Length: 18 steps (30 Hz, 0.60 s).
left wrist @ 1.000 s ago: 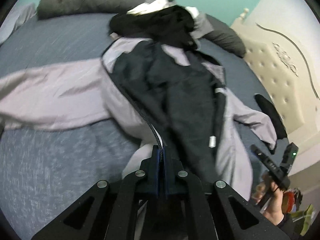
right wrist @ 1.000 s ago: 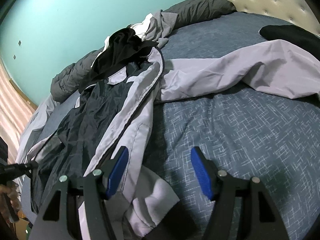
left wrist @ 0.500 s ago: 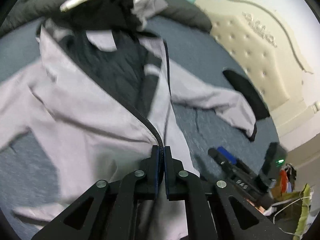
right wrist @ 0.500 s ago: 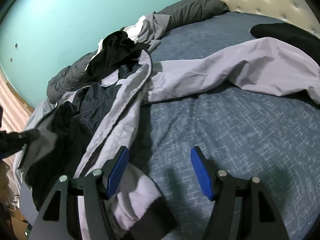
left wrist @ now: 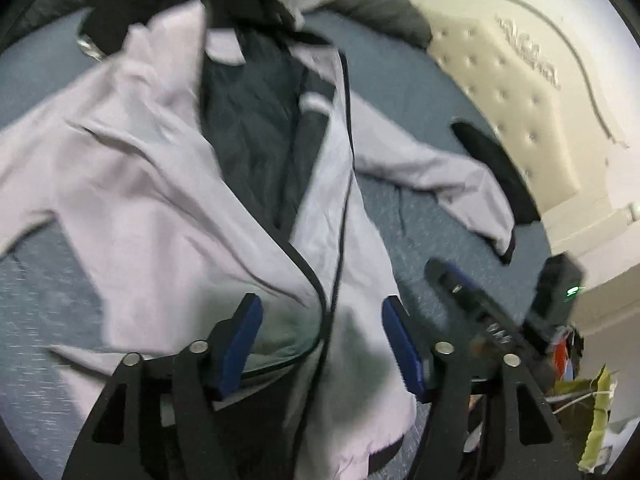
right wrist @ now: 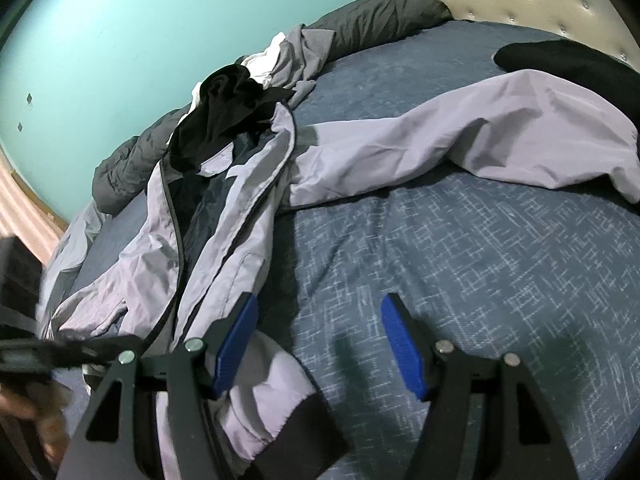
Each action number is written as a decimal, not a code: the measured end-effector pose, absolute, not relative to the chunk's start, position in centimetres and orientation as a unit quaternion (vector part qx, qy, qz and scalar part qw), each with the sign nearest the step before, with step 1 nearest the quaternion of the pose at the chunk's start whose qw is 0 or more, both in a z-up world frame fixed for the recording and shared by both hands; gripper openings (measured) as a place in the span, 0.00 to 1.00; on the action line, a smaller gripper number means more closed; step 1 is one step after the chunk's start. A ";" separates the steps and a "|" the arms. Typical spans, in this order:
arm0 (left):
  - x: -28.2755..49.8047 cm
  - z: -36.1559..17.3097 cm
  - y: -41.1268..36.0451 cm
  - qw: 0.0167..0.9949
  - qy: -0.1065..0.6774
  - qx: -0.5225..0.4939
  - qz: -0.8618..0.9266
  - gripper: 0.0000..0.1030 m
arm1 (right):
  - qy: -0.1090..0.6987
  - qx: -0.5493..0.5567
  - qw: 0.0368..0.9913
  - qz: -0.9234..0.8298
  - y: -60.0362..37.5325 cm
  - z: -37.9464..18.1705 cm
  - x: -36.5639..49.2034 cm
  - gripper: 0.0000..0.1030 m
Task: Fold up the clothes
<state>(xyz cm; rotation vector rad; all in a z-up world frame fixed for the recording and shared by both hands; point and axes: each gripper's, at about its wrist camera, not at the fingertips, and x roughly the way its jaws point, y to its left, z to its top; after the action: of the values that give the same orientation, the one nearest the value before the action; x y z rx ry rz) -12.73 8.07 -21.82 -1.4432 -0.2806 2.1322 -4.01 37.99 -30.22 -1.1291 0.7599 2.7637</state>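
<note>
Left wrist view looks down on a pale lilac jacket spread over a blue bedspread. Its front lies partly open, showing the dark lining, and its dark zipper edge runs down between the blue pads of the left gripper. Those jaws are opening; the pads stand clear on either side of the cloth without pressing it. One sleeve stretches toward a cream tufted headboard, with a black garment just beyond its cuff. The picture is blurred. The right gripper shows as a dark shape at lower right.

Right wrist view has the right gripper with its jaws apart, hovering over bare bedspread. Its left pad sits just beside the jacket's hem, though I cannot tell if it touches. The jacket runs away toward a heap of black, white and grey clothes in front of a dark grey pillow and a teal wall. The long sleeve lies across the bed toward the right. A blurred hand grips the left gripper at the left edge.
</note>
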 end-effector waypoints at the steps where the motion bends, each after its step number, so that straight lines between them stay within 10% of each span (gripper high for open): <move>1: -12.8 -21.0 6.8 0.268 -0.119 -0.528 0.797 0.73 | 0.244 -0.368 0.028 0.897 37.8 -30.2 -4.1 0.63; 16: -12.7 -25.5 -6.6 0.160 -0.191 -0.541 0.803 0.76 | 0.241 -0.373 0.025 0.896 36.8 -30.5 -4.3 0.63; 18: -12.4 -25.9 -6.6 0.173 -0.201 -0.541 0.798 0.62 | 0.239 -0.374 0.025 0.896 36.7 -30.6 -4.4 0.63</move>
<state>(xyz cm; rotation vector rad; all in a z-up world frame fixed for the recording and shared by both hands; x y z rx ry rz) -12.42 -6.56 -25.91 -1.5358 -0.5705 2.2641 -4.42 36.75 -30.55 -1.1568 0.7398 2.7705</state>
